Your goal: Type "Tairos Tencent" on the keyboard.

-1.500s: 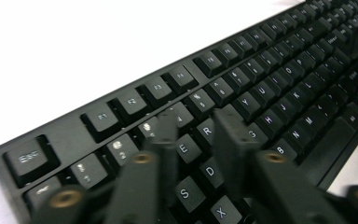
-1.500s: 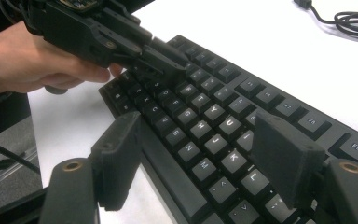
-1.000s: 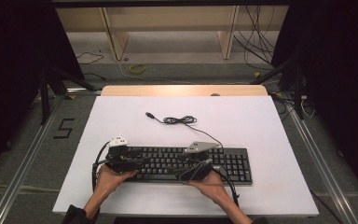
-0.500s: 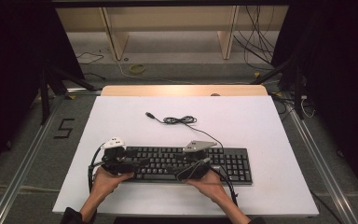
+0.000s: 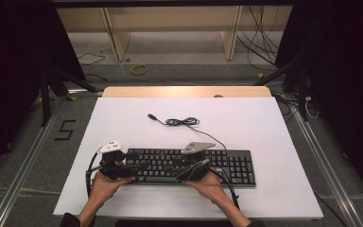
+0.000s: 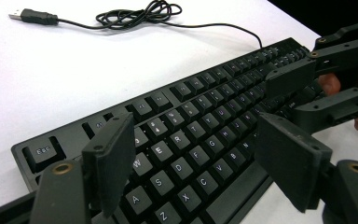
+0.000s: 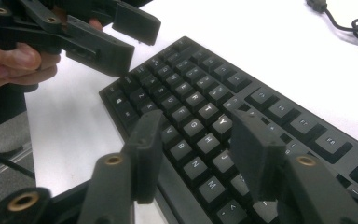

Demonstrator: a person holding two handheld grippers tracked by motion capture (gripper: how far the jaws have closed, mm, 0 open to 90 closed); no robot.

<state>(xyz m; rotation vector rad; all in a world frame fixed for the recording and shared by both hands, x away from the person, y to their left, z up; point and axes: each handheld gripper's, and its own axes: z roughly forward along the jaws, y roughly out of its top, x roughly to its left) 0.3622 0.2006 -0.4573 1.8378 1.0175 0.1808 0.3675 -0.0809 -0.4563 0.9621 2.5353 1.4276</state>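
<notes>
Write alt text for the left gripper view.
A black keyboard lies slantwise on a white table, seen between the left gripper's two open black jaws just above its keys. The right gripper hovers over the keyboard's far end, and the keyboard's coiled USB cable lies beyond.

High view overhead; gripper views share keyboard (image 5: 189,165) closely.

Keyboard (image 5: 189,165): black, white key legends. USB cable (image 5: 182,122): black (silver plug). Table (image 5: 246,123): white.
</notes>
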